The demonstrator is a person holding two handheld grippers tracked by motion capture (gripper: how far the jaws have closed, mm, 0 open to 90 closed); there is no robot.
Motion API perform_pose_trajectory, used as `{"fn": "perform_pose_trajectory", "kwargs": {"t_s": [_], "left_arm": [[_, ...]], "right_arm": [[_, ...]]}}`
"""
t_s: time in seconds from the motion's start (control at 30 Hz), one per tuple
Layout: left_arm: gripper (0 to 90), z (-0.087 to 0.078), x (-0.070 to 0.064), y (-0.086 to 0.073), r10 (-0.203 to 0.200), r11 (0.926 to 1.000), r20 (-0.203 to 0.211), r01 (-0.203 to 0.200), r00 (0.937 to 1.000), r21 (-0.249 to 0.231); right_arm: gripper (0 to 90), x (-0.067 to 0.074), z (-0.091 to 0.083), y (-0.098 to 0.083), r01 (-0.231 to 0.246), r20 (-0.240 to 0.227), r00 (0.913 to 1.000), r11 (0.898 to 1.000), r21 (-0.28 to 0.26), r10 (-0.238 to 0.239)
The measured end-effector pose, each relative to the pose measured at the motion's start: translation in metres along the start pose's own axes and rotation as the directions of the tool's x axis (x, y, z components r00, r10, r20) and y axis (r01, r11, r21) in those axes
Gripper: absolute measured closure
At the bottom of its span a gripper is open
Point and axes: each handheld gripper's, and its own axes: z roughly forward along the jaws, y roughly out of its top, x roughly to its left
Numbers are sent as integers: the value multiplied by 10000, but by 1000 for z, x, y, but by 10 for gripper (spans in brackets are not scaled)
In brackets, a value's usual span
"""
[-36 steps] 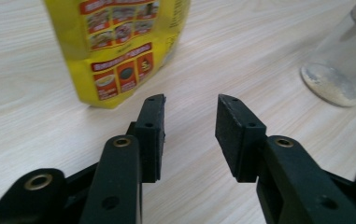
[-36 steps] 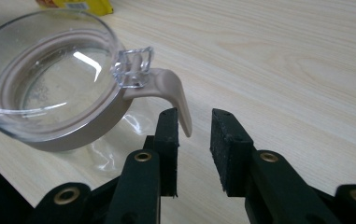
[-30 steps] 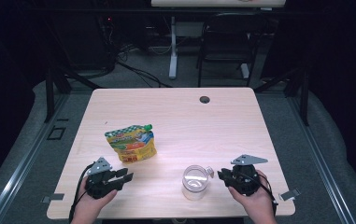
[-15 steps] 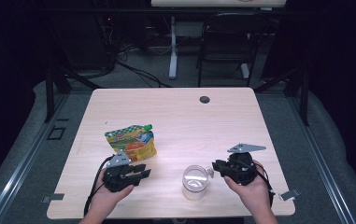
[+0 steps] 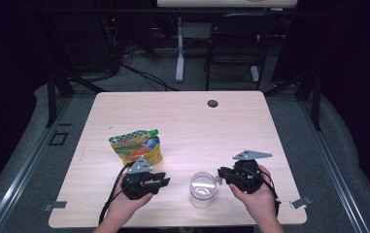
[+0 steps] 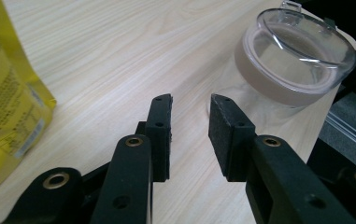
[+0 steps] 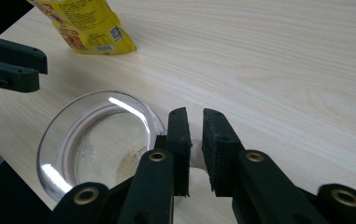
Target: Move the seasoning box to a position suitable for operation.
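Clear jar (image 5: 203,188) stands between the 2 grippers, we note: left gripper (image 6: 190,108) jaws closing but apart beside it, right gripper (image 7: 195,122) jaws narrowing at its rim, gripping nothing.

Table (image 5: 182,121) pale wood-grain, smooth, matt with faint sheen; jar (image 6: 288,70) clear, glossy, bright highlights on rim, lid (image 6: 306,39) transparent plastic with frosted beige band below; pouch (image 5: 136,148) glossy printed foil-like plastic, yellow, slightly crinkled; left gripper (image 6: 189,105) black matt plastic arms, brass-coloured metal rivets, pads (image 6: 159,135) dull, finely grainy, rubber-like; right gripper (image 7: 195,116) same black matt finish, same brass rivets; grey plate (image 5: 251,155) flat, matt metal look.
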Motion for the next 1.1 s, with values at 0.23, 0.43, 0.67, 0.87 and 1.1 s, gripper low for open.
{"fn": "perform_pose_trajectory", "kwargs": {"t_s": [0.23,0.43,0.67,0.87,1.1], "left_arm": [[749,8,-10,2,183,9997,183,-185,9997,137],[786,13,-21,2,383,9989,522,-397,9979,257],[852,17,-29,3,582,9974,739,-612,9956,390],[899,22,-36,4,755,9954,989,-808,9922,510],[899,28,-42,8,925,9929,1154,-1004,9890,643]], "right_arm": [[862,2,0,-1,146,-107,9998,9998,106,-145],[873,1,1,-2,-14,-236,9997,10000,29,15],[871,2,1,-2,40,-156,9999,10000,-28,-41],[871,1,1,-3,18,-246,9997,10000,-17,-18],[871,1,1,-3,2,-267,9996,10000,-19,-3]]}}
